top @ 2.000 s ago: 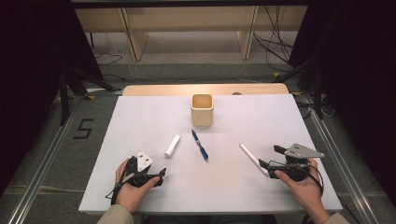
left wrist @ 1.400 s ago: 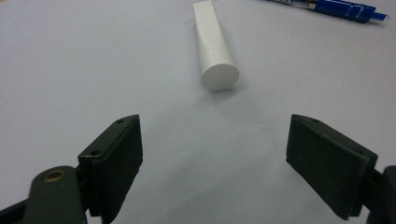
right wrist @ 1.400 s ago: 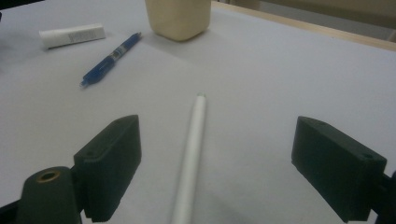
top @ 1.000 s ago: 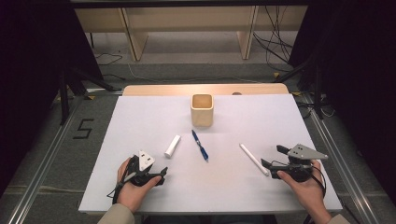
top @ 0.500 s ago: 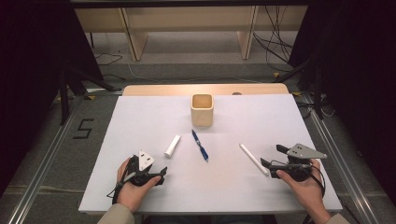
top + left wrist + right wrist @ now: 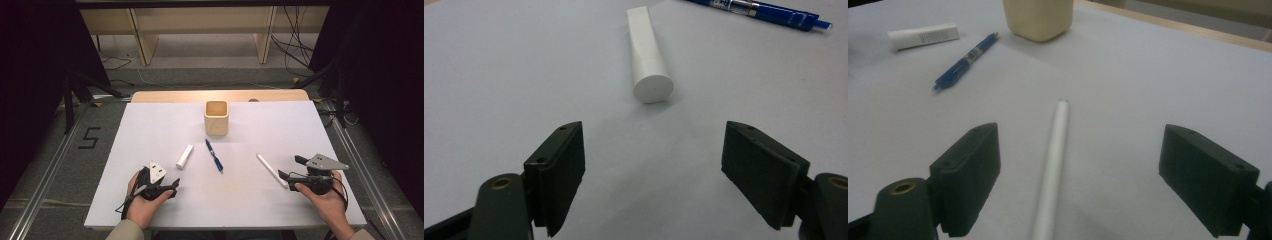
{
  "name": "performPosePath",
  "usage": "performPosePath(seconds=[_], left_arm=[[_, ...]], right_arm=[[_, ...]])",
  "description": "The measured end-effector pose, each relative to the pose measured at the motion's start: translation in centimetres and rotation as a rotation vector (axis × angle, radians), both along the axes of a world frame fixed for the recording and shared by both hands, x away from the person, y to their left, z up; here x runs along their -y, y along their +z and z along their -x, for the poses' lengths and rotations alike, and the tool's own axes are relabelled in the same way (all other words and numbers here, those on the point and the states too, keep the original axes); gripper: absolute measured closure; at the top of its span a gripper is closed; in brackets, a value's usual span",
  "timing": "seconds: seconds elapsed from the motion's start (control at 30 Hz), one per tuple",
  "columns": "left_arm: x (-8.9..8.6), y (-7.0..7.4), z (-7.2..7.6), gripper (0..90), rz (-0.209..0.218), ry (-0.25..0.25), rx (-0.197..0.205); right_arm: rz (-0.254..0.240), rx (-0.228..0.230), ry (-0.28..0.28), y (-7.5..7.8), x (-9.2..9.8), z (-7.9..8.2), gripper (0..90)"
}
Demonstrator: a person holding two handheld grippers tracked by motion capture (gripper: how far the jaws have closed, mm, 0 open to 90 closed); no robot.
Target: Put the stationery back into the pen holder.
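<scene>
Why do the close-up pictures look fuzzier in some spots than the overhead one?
In the left gripper view, the white tube is fairly sharp while the blue pen at the top edge softens. In the right gripper view, the white pen blurs toward the bottom, and the wooden cup looks soft. The high view is evenly lit, with dark surroundings beyond the table.

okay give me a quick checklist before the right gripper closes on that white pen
1. Right hand-held gripper open wide enough: ok, jaws spread.
2. White pen between the jaws: ok, it runs up between them, nearer the left jaw.
3. Pen lying flat and free on the table: ok, nothing touches it.
4. Blue pen and white tube out of the way: ok, both lie well off.
5. Left hand-held gripper holding nothing: ok, open, short of the tube.
6. Jaws low enough to catch the pen: cannot tell.
</scene>
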State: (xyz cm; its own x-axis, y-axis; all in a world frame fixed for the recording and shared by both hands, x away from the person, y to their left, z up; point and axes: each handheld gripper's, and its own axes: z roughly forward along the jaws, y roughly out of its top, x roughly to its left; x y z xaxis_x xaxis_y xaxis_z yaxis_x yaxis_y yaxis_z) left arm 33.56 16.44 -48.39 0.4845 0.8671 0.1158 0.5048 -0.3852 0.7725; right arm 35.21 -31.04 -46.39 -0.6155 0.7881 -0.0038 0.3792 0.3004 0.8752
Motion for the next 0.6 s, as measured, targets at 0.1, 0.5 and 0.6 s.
performPosePath(seconds=[0.1,0.5,0.6], left_arm=[[0.1,0.0,0.0,25.4,-0.004,-0.005,0.005],[0.1,0.0,0.1,25.6,0.0,-0.011,0.005],[0.1,0.0,0.0,25.6,0.001,-0.012,0.006]], right_arm=[[0.012,-0.018,0.002,0.0,0.0,-0.1,26.6],[0.153,-0.173,0.018,0.8,-1.7,-0.9,46.6],[0.182,-0.212,0.013,0.8,-2.2,-1.4,48.1]])
